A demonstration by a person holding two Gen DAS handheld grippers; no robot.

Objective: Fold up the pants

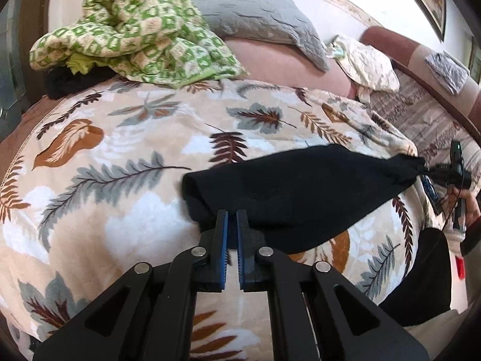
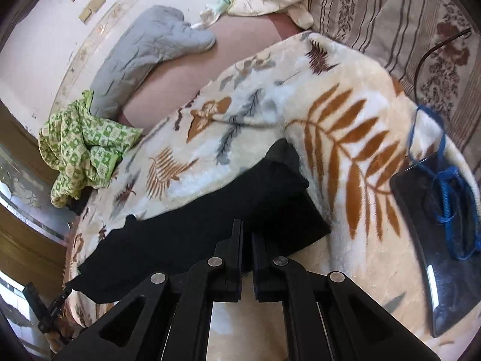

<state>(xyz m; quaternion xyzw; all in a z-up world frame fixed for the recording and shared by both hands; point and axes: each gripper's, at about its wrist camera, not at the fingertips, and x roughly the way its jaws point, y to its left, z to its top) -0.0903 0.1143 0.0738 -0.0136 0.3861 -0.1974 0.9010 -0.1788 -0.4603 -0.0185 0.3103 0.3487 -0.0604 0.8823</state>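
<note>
Black pants (image 1: 300, 186) lie stretched across a leaf-patterned blanket (image 1: 120, 150) on a bed. My left gripper (image 1: 231, 215) is shut on the pants' near edge at their left end. At the far right of the left wrist view, my right gripper (image 1: 428, 170) pinches the other end, which is drawn to a point. In the right wrist view the pants (image 2: 210, 216) run from the lower left towards the middle, and my right gripper (image 2: 247, 225) is shut on their edge. The left gripper (image 2: 51, 307) shows small at the lower left, at the pants' far end.
A crumpled green patterned quilt (image 1: 135, 30) and a grey pillow (image 1: 258, 21) lie at the bed's far side. A cream pillow (image 1: 369, 63) sits by a striped sheet (image 1: 421, 114). A black flat device (image 2: 433, 240) with a blue cord (image 2: 445, 198) rests on the blanket at right.
</note>
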